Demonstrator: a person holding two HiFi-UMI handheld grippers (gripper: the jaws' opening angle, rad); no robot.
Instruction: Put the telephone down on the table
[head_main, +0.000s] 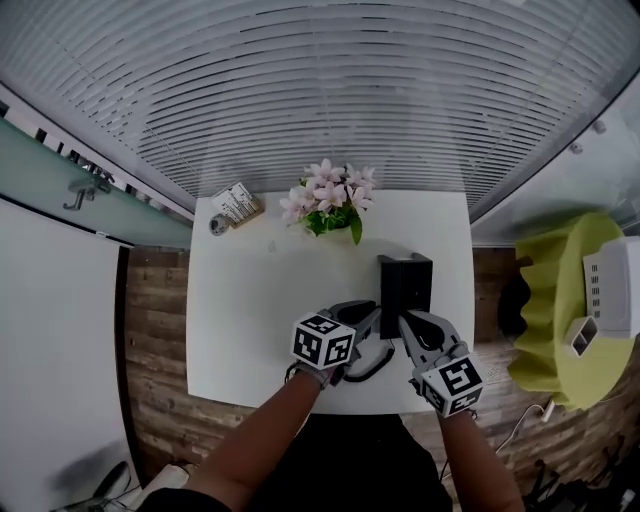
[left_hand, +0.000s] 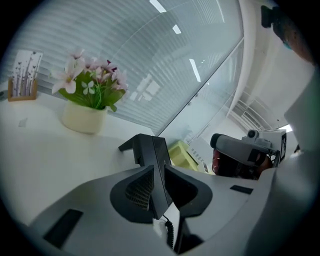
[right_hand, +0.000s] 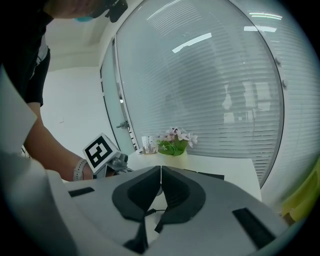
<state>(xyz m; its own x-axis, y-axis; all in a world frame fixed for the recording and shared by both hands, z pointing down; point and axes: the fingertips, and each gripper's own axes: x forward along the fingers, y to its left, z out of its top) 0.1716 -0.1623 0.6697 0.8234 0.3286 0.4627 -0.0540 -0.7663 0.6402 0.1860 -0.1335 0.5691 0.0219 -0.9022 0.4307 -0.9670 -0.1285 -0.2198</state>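
Near the desk's (head_main: 250, 330) right edge, the telephone (head_main: 405, 285) is flanked by the left gripper's (head_main: 372, 317) parted fingers; the right gripper's (head_main: 406, 323) fingers are closed.

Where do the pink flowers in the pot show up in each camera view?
Head view: flowers just above centre, at the far edge of the table.
Left gripper view: flowers at upper left.
Right gripper view: flowers small, near the middle.
Shared landmark: the card stand stands just left of them in every view.
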